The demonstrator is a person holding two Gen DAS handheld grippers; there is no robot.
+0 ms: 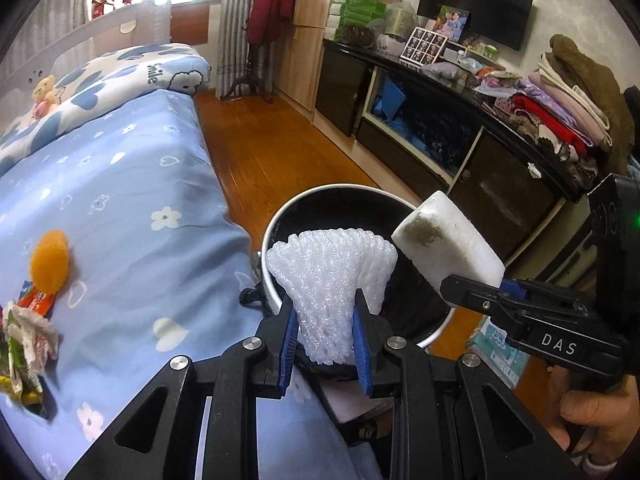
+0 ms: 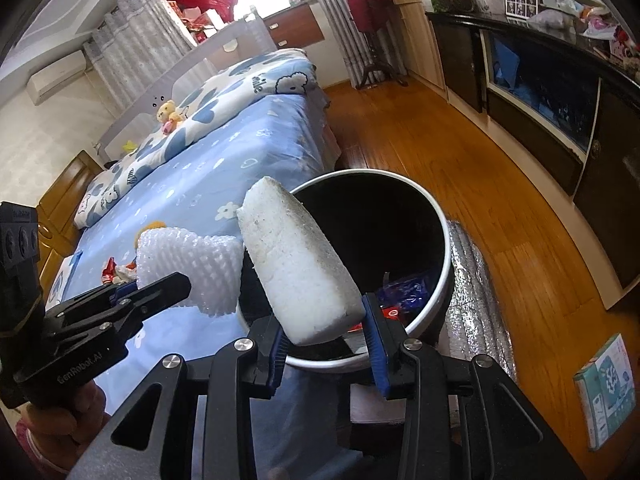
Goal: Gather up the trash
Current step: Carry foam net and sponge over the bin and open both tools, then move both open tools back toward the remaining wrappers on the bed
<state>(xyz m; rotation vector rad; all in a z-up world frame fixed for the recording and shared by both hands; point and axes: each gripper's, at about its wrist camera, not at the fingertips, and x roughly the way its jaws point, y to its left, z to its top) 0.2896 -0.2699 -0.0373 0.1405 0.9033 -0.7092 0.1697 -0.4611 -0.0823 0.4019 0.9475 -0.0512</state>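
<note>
Trash here is two white pieces, one in each pair of tongs, both held above the round trash bin [image 1: 276, 220] that stands on the wood floor beside the bed [image 1: 132, 184]. The left gripper [image 1: 326, 336] is closed to a medium gap on a white foam fruit net [image 1: 328, 276], whose lower end is pinched between the blue pads [image 1: 288, 344] while its wider end fans out beyond the fingertips, over the bin's near rim. The right gripper [image 2: 326, 330] is spread wider around a white styrofoam block [image 2: 296, 264]: the block's lower end sits between the blue pads [image 2: 374, 340], touching them on both sides, and the rest slants up and away over the bin's mouth. In the left wrist view the block [image 1: 448, 240] shows a grey-brown smudge on its end face and sits just right of the net, close to it. Beyond the right tongs, inside the bin, lie blue and red wrappers [image 2: 404, 300]. Left of the left tongs, more litter remains on the bed: an orange peel [image 1: 50, 260] and a heap of crumpled wrappers [image 1: 24, 344].
</note>
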